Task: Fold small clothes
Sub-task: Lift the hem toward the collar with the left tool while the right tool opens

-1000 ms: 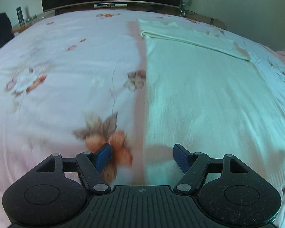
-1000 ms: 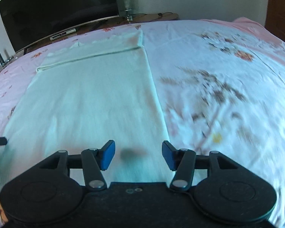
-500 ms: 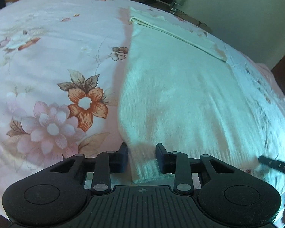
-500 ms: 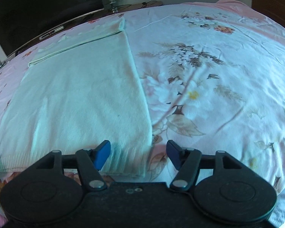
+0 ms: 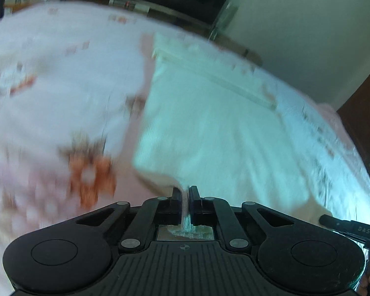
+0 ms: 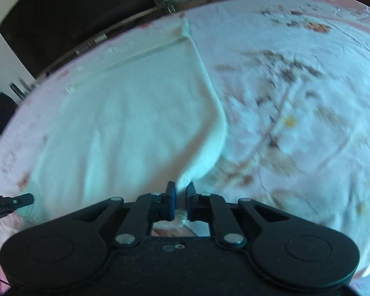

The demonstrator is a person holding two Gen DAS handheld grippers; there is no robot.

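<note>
A pale mint knit garment (image 5: 217,123) lies flat on the bed, its far end folded over. My left gripper (image 5: 184,192) is shut on the garment's near left hem corner, which is lifted off the bed. In the right wrist view the garment (image 6: 125,123) fills the left half. My right gripper (image 6: 180,188) is shut on its near right hem corner, also raised. The right gripper's tip (image 5: 342,224) shows at the lower right of the left wrist view, and the left gripper's tip (image 6: 14,201) at the left edge of the right wrist view. Both views are motion-blurred.
The bed has a pink floral sheet (image 5: 61,98), (image 6: 296,103). A dark TV (image 6: 69,17) and a low shelf stand beyond the far edge of the bed. A dark wooden piece (image 5: 365,123) stands to the right.
Both grippers drew back to the near hem, closed on its two corners, and lifted them. One second ago both were open above the garment.
</note>
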